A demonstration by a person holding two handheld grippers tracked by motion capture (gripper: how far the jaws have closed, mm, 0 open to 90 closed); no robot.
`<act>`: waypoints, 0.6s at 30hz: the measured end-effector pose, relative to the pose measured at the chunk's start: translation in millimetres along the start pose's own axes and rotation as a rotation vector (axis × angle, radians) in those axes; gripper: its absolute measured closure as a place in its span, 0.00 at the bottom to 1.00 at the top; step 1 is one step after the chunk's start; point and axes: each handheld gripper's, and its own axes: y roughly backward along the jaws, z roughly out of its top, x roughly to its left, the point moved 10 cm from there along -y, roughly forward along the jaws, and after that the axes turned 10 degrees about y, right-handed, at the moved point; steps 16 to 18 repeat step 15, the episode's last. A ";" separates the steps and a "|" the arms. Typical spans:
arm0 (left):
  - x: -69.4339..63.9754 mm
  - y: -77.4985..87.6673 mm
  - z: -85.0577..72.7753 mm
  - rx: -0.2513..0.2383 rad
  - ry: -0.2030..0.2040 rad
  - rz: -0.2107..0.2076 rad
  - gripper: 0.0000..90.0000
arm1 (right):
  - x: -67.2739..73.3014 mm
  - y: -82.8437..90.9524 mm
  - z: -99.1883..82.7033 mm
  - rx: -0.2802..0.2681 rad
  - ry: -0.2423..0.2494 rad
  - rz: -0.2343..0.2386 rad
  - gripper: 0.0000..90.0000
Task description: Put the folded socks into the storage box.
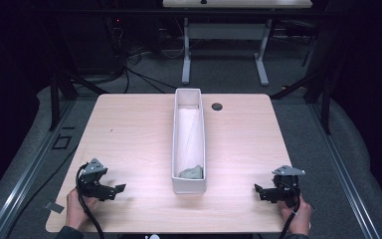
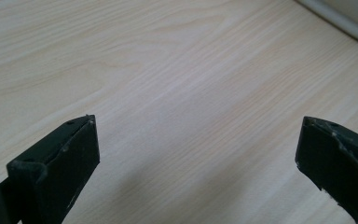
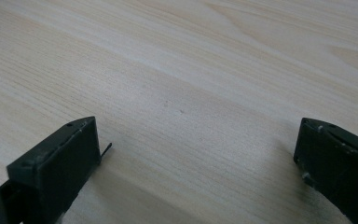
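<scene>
Near table (image 1: 129, 124) front corners: left claw (image 1: 118, 189), right claw (image 1: 258, 190) low, pointing inward, both wide.

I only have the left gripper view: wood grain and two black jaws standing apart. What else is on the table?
Observer: A long white bin stands in the middle of the table, running away from the person.
Operator: Anything in it?
Observer: A small grey-green lump lies at its near end; I cannot tell what it is.
Operator: Where is my gripper relative to that?
Observer: The left gripper sits near the front edge, left of the bin, jaws pointing towards it, clear of it.
Operator: And the other one?
Observer: The right gripper mirrors it on the bin's right, jaws apart, holding nothing.
</scene>
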 end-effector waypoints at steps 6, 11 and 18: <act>7.7 -9.4 -8.2 0.002 -0.003 0.036 0.00 | 0.0 0.0 0.0 0.000 0.000 0.000 0.00; 14.5 -19.1 -15.2 0.015 -0.011 0.055 0.00 | -0.1 0.0 0.0 0.000 0.000 -0.001 0.00; 16.0 -19.5 -16.2 0.002 -0.005 0.058 0.00 | -0.1 0.1 -0.1 0.000 -0.001 -0.002 0.00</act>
